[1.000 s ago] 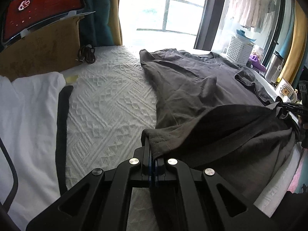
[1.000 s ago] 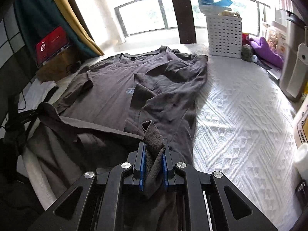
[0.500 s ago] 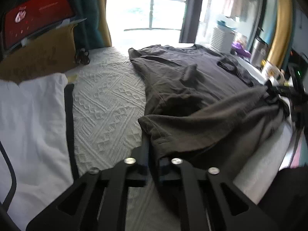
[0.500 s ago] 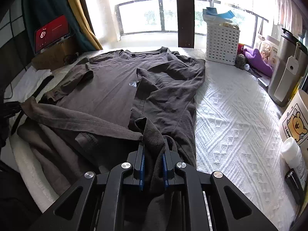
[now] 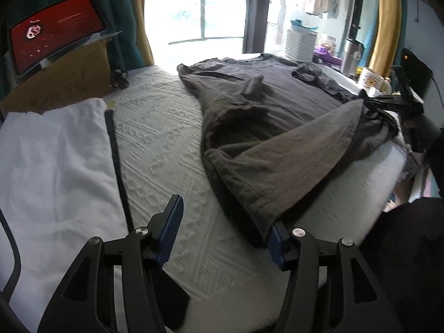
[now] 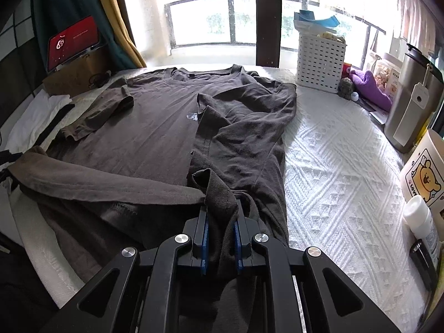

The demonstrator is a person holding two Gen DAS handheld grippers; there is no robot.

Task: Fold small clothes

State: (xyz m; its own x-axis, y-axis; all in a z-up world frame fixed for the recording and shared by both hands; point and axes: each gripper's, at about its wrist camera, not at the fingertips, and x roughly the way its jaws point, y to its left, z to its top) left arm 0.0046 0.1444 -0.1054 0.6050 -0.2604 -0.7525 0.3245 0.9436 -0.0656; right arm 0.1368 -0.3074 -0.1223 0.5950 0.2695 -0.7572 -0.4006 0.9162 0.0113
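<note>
Bed (image 6: 333, 149): is carrying the whole job; white textured cover.
Grey T-shirt (image 6: 144, 127): is lying neck toward the window, sleeves folded inward, hem lifted and bunching near the bed's front edge.
Risk: the hem is likely sagging crooked, since only one corner is being held.
Right tongs (image 6: 220, 238): are pinching the hem corner, nearly closed.
Left tongs (image 5: 222, 233): are opening, nothing gripped; the other hem corner is brushing one pad.
</note>
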